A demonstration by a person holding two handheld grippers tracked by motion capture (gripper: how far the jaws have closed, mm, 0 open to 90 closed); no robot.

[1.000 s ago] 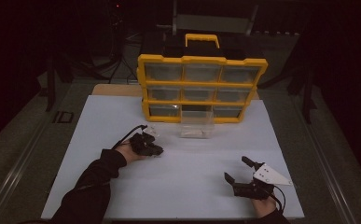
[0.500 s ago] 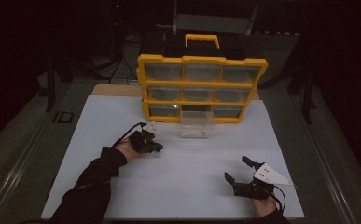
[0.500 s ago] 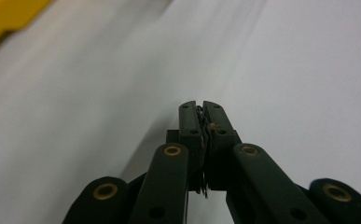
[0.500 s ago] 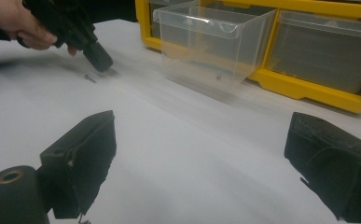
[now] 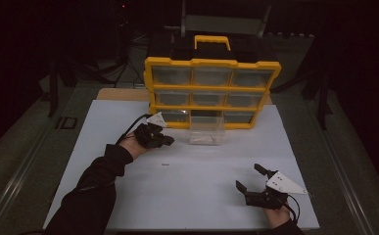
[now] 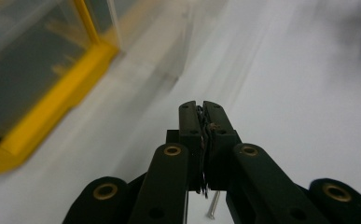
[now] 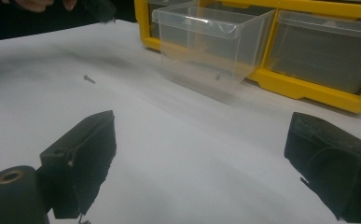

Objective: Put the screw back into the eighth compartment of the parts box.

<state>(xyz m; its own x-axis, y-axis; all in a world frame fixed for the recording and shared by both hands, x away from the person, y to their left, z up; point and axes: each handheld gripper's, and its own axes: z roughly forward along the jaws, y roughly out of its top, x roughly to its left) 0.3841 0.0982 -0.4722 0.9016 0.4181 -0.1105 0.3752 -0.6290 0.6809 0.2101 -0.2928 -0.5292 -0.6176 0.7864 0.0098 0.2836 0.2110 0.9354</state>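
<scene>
Organizer (image 5: 211,93) is my landmark: yellow, nine drawers counted, sitting at the far edge of the white table (image 5: 128,215). Left gripper (image 5: 165,140) just left of its pulled-out clear drawer (image 5: 207,129), jaws shut; can't tell if anything's pinched. One screw (image 5: 165,164) lies in open board nearer me. Right gripper (image 5: 249,177) well clear, near front edge, jaws wide, empty.

White table (image 5: 128,122): yellow organizer (image 5: 211,93), clear drawer (image 5: 206,129), small screw (image 5: 165,164).
</scene>
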